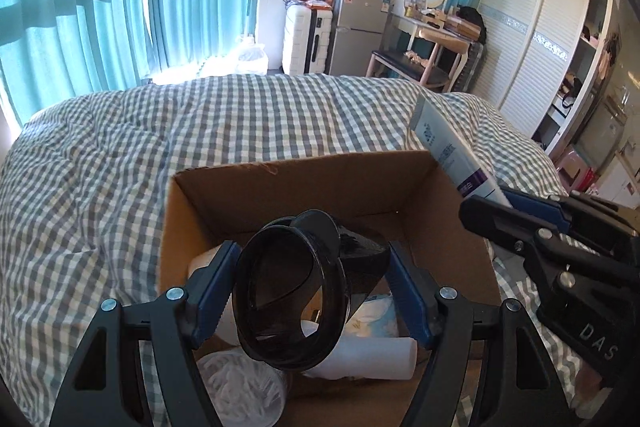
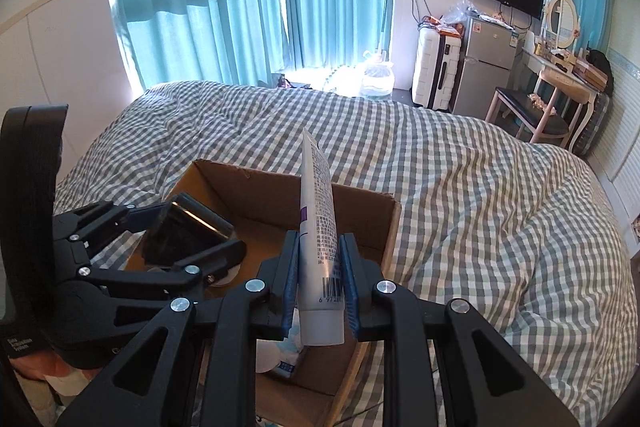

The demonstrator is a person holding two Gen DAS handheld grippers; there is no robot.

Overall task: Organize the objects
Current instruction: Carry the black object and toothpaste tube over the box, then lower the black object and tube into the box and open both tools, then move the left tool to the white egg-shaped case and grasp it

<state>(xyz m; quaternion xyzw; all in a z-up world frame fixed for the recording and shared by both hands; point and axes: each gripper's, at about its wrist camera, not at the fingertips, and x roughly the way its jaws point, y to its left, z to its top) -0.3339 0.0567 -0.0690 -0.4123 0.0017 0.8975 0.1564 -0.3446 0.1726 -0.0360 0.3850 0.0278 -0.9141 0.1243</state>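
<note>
Over the open brown cardboard box (image 1: 304, 179) on the checked bed (image 1: 100, 167), the left tool (image 1: 308, 287) grasps a black round-mouthed plastic cup (image 1: 288, 291); the right tool (image 2: 320, 279) clenches a white squeeze tube (image 2: 320, 227).

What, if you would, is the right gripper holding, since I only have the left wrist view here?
Observer: The right gripper is shut on a white tube, printed back and barcode facing its camera.
Operator: Thank you. Is the tube over the box?
Observer: Yes, it hangs above the cardboard box, near its right wall.
Operator: And how does my black container look from there?
Observer: The left gripper holds the black container by its glossy body, over the box's left side.
</note>
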